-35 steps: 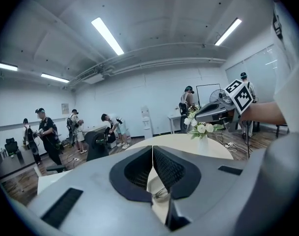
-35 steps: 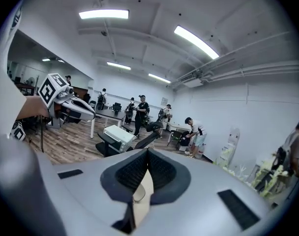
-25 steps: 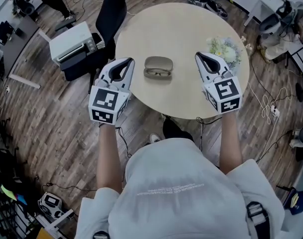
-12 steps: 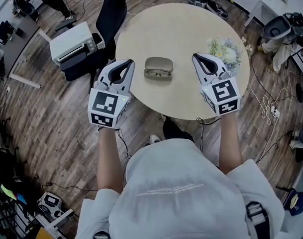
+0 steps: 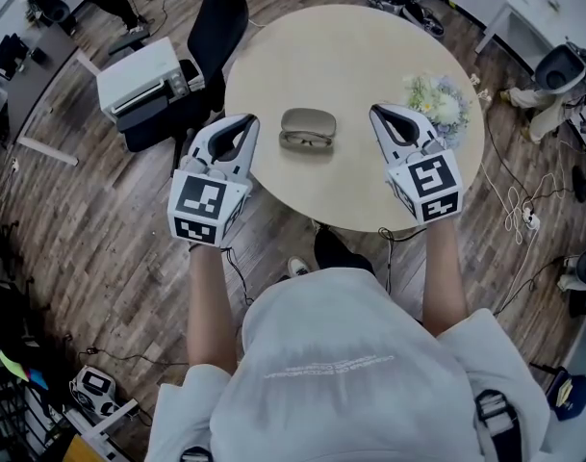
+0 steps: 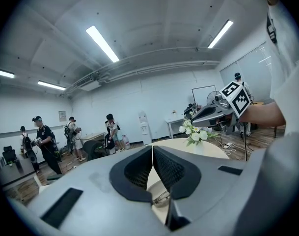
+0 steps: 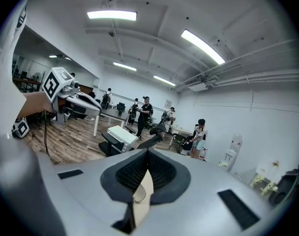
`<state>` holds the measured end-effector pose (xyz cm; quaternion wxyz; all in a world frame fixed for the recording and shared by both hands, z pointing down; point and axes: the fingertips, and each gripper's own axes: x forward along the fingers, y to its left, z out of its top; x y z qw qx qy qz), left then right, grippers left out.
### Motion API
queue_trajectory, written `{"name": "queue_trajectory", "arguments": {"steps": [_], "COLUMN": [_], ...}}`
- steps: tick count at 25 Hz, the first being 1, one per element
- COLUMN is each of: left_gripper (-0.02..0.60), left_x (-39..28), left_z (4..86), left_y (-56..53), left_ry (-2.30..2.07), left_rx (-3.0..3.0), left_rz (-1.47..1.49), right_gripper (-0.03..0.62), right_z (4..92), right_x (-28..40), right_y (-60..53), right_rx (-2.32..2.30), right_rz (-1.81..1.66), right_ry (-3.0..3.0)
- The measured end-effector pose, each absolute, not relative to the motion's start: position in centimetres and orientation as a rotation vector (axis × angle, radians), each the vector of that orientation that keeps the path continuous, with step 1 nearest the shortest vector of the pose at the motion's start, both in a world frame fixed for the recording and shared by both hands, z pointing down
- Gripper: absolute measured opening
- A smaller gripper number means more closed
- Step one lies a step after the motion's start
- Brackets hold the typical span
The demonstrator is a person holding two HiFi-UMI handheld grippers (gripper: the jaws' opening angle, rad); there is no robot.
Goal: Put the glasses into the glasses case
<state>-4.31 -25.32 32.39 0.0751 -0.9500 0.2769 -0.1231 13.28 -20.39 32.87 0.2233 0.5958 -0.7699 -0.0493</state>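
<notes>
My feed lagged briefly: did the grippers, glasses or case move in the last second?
Only the right gripper edged slightly inward, towards the oval grey glasses case. Nothing was gripped or released. The left gripper, both pairs of shut, empty jaws, the thin-framed glasses and the round beige table stayed as they were.

Table (image 5: 350, 56) open around glasses case (image 5: 307, 121); flowers (image 5: 437, 99) crowd right edge.

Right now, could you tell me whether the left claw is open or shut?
Shut: the left claw has its pads meeting at the tips, nothing between them.
</notes>
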Motion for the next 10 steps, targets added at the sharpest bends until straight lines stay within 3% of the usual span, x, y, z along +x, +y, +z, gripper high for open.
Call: {"name": "queue_trajectory", "arguments": {"steps": [10], "left_gripper": [0.014], "left_x": [-4.49], "left_z": [33.02], "left_y": [-25.07], "left_ry": [0.836], "left_rx": [-2.847], "left_rz": [-0.390], "right_gripper": [0.000], "right_z": [33.68], "right_x": [13.13], "right_y": [-20.10], "right_rx": [1.632], "right_rz": [-0.119], "right_ry": [-2.135]}}
